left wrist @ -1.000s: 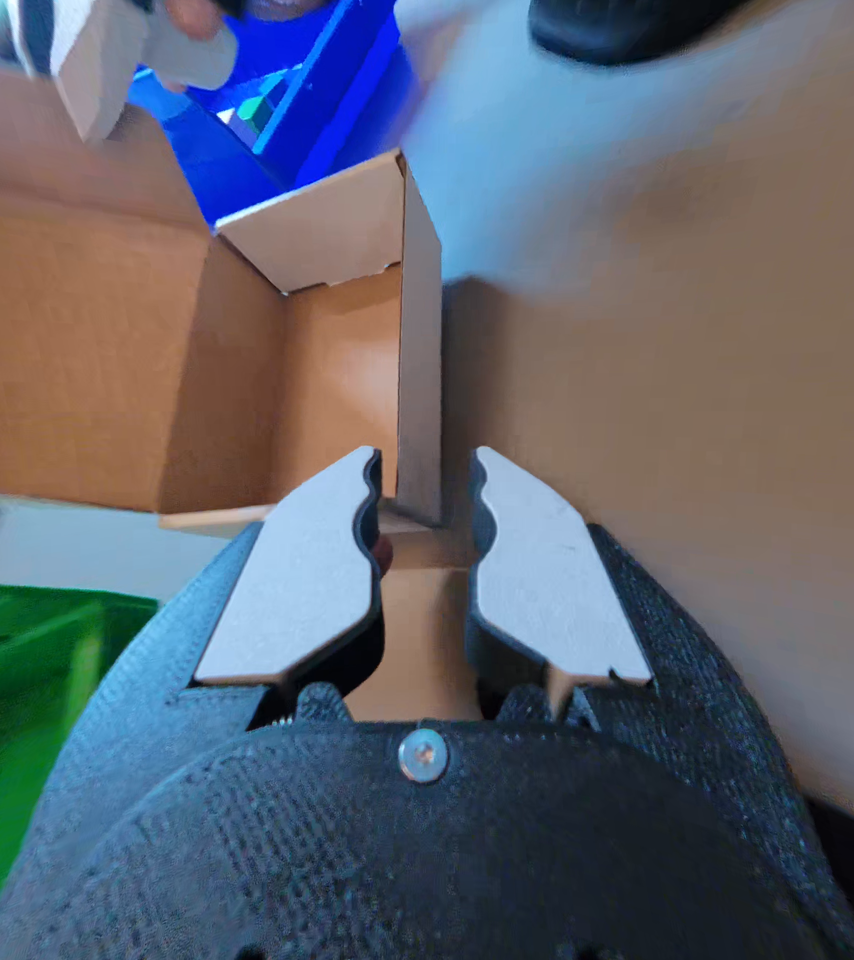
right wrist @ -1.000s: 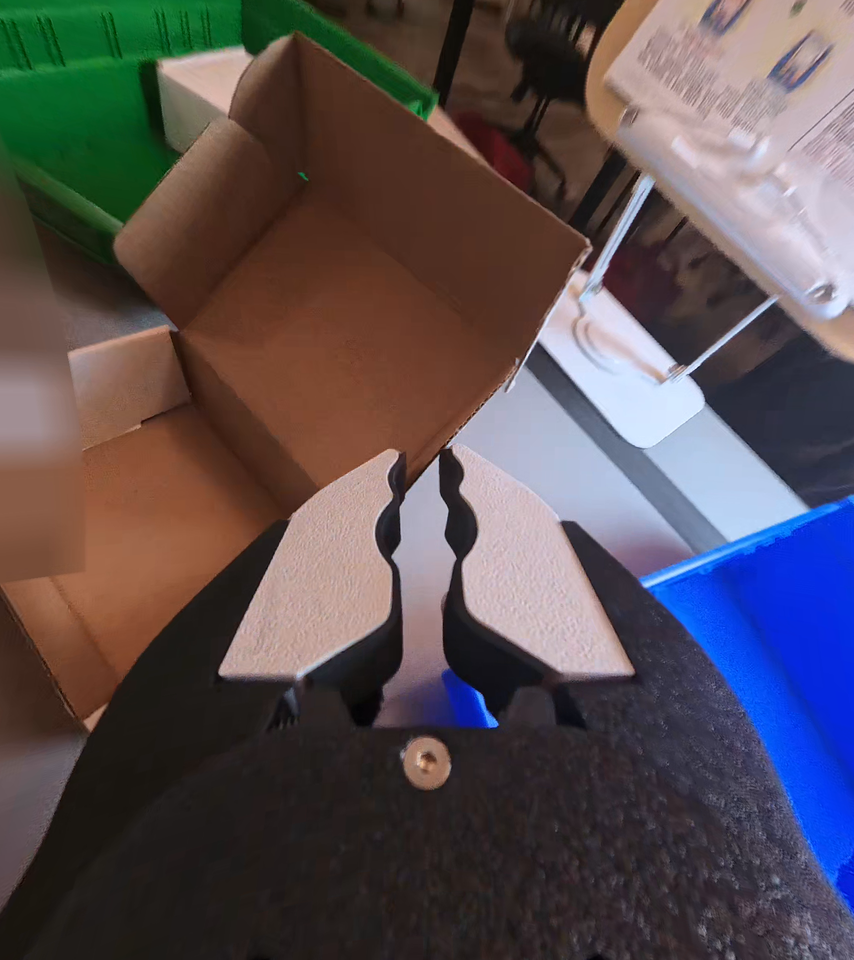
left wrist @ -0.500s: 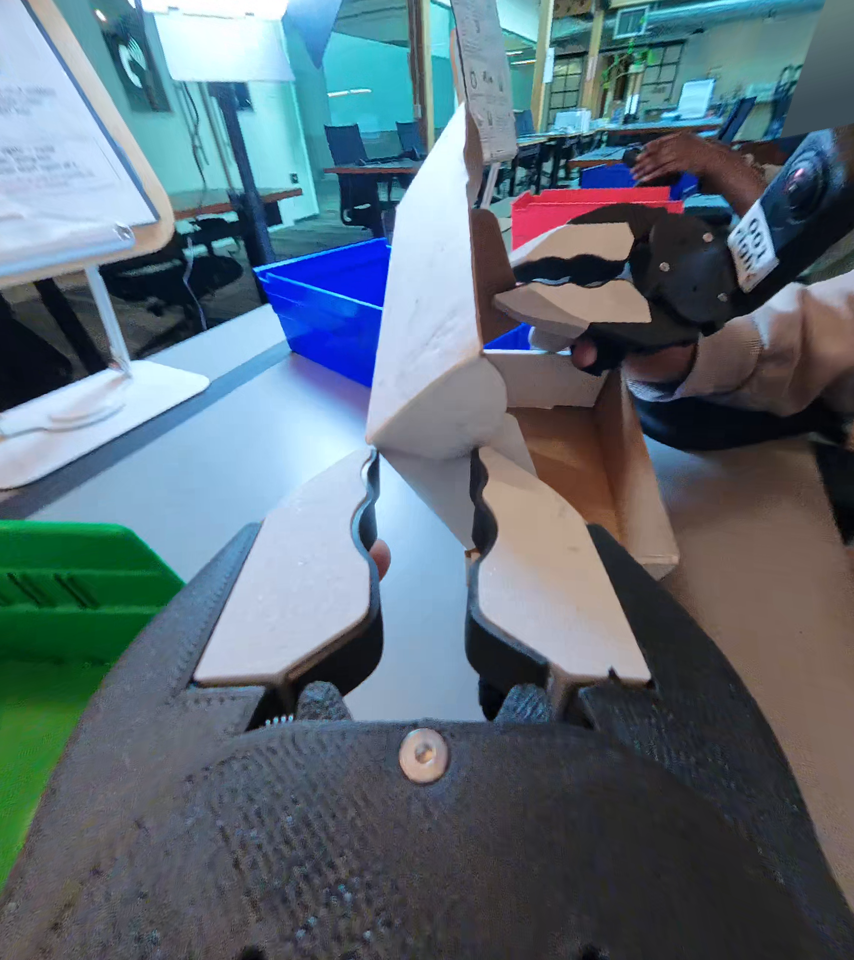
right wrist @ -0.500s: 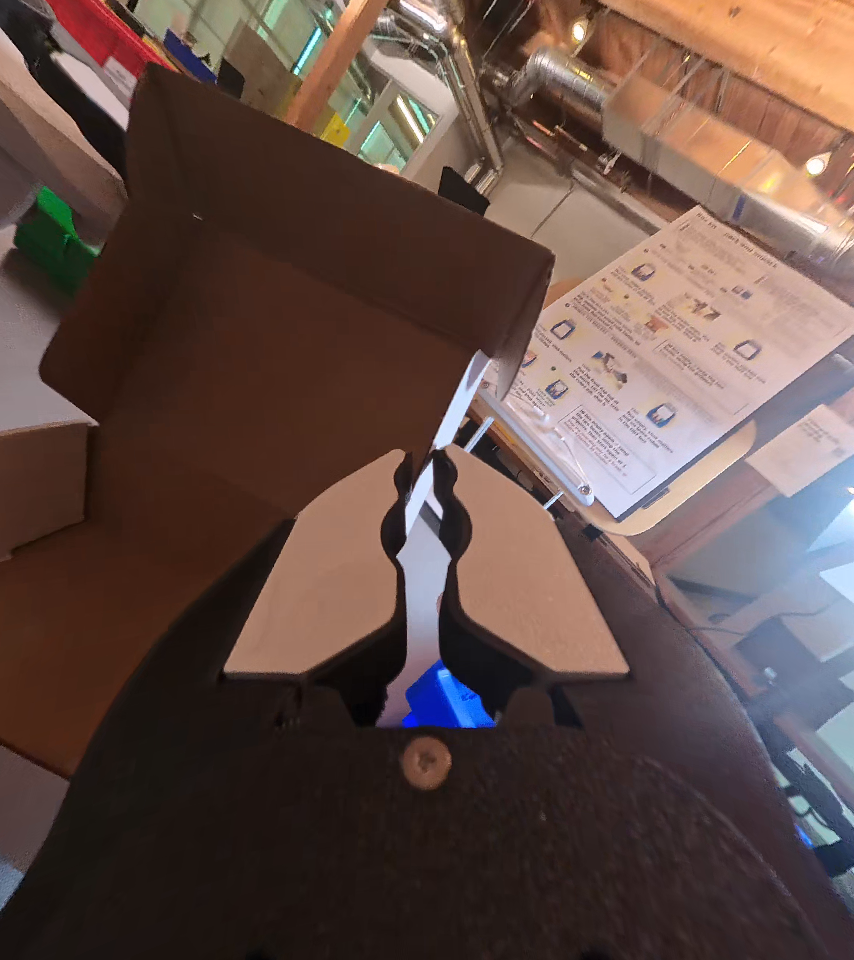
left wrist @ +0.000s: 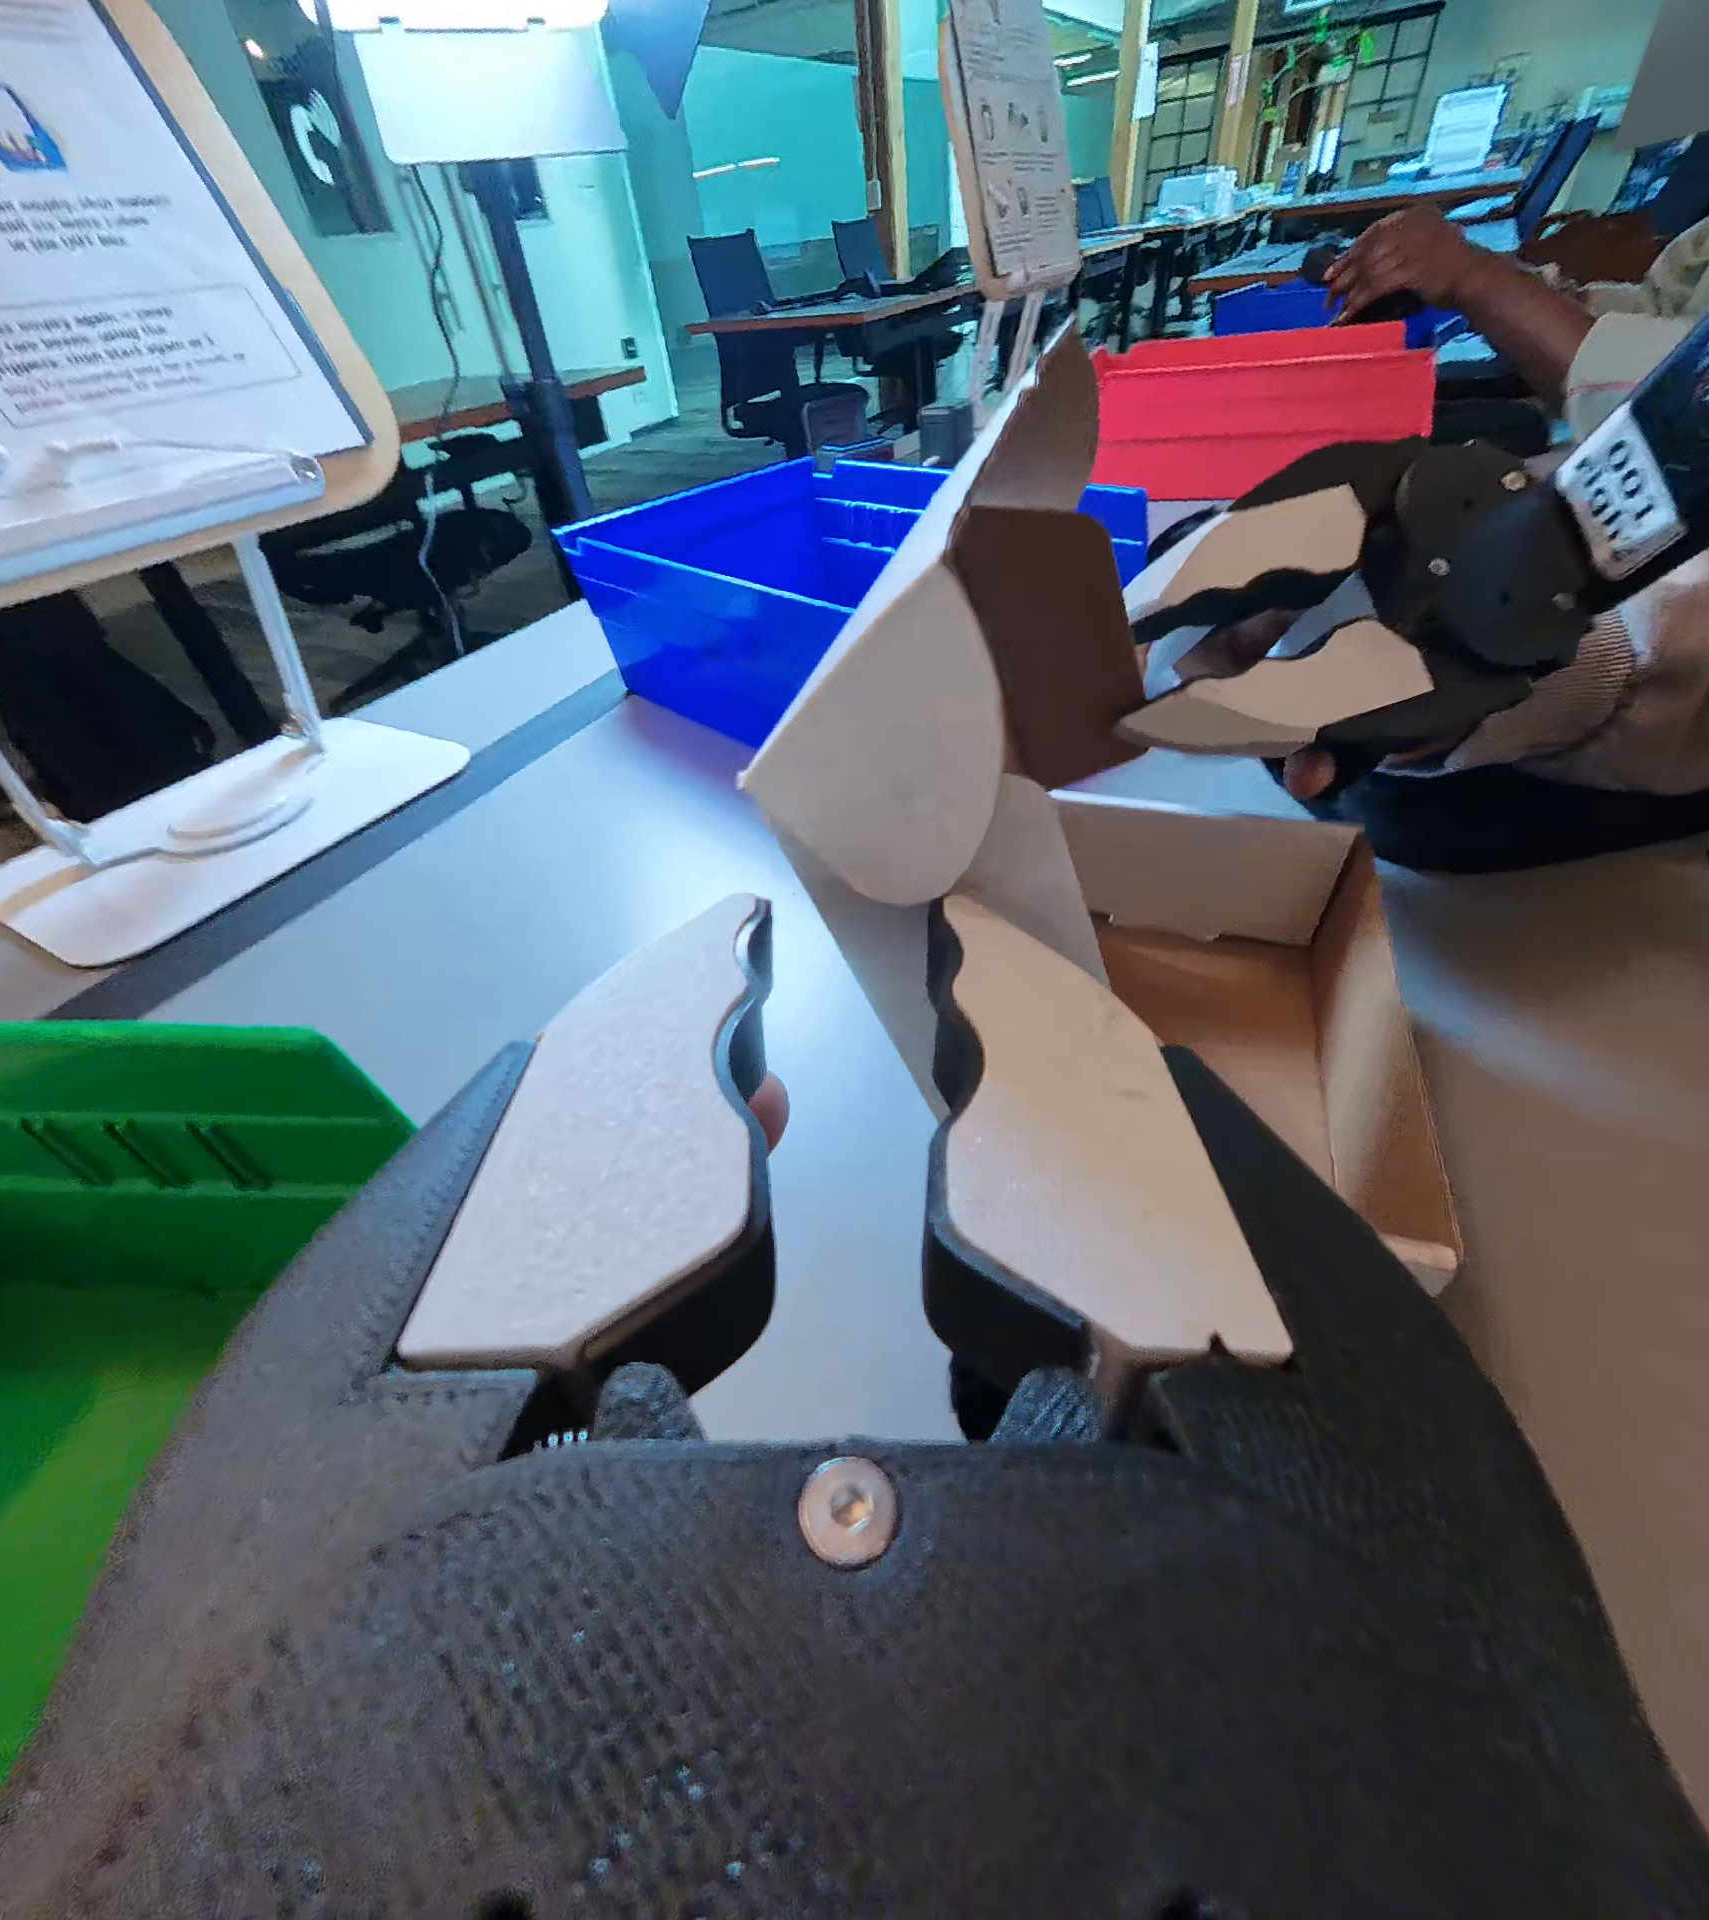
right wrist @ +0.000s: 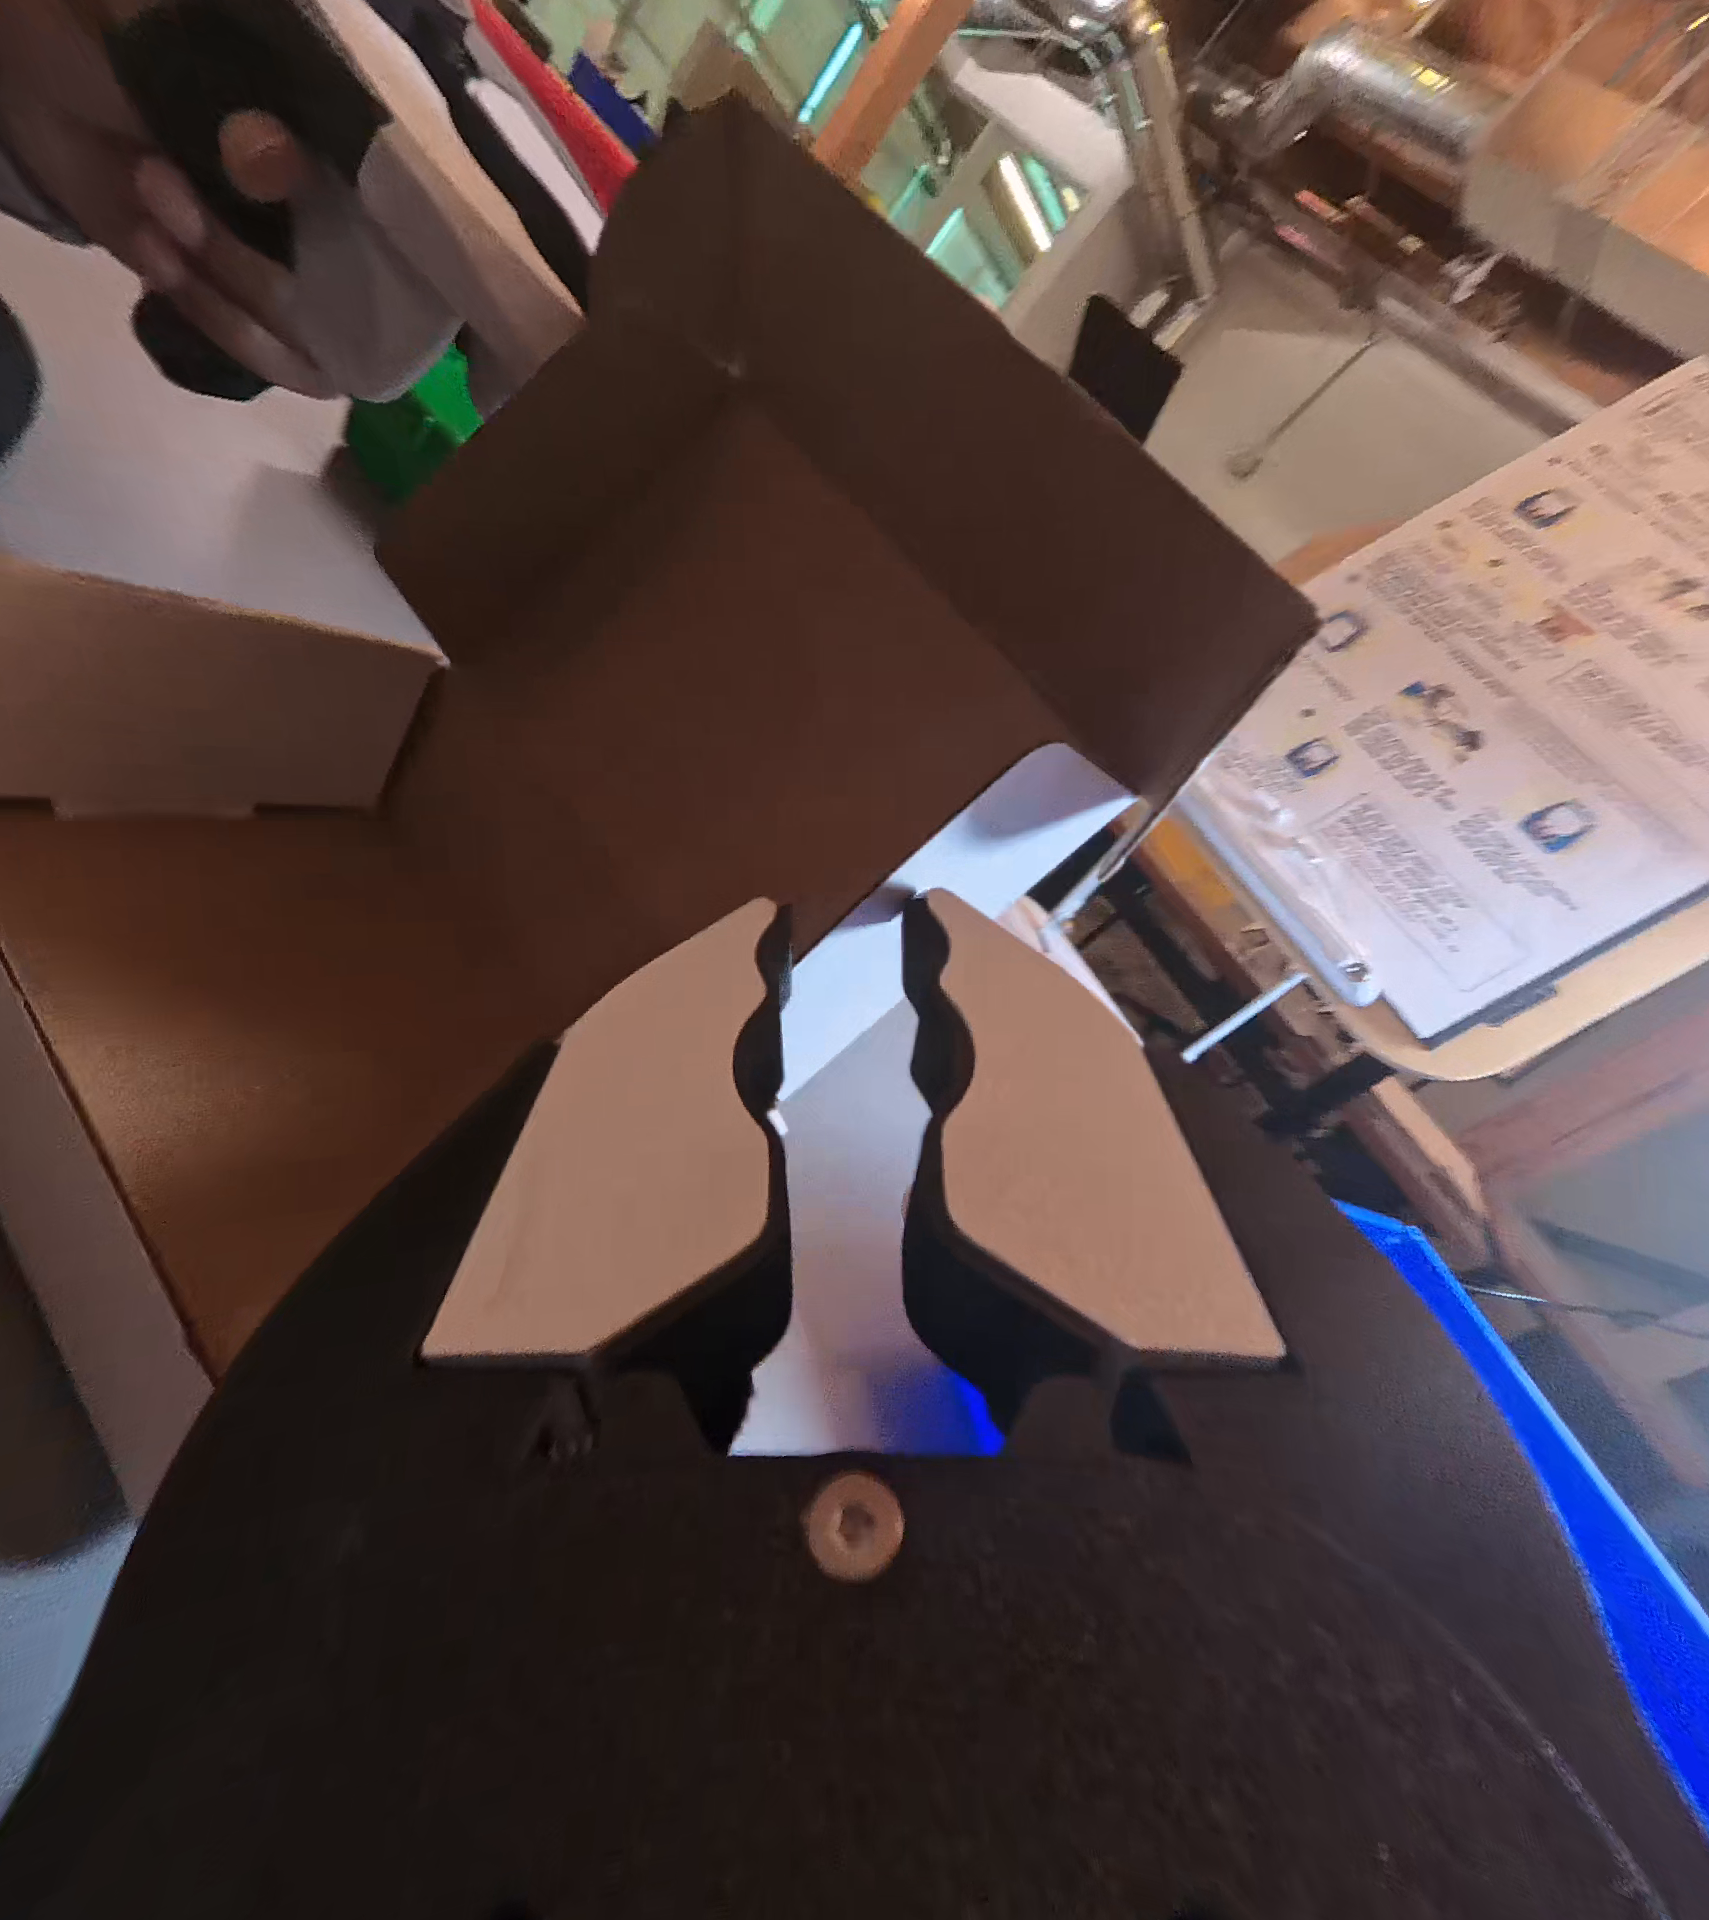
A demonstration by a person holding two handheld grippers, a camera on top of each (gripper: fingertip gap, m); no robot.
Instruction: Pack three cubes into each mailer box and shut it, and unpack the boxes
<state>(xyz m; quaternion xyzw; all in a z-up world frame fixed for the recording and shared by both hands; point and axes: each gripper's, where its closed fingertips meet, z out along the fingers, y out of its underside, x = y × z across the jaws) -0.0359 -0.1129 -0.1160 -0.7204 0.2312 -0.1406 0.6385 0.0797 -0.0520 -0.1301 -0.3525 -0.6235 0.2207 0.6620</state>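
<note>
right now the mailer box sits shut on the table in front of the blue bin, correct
Not quite. The mailer box is open, not shut: the left wrist view shows its lid raised and the brown inside of the box exposed. The rest holds: it sits on the table in front of the blue bin.

Matt cardboard box (left wrist: 1234, 997), white outside, brown inside. Glossy plastic bins, blue (left wrist: 725, 582) and green (left wrist: 102, 1195). Rough black grippers (left wrist: 850, 997) with grainy pale fingers (left wrist: 611, 1153). Smooth grey table (left wrist: 517, 914).
</note>
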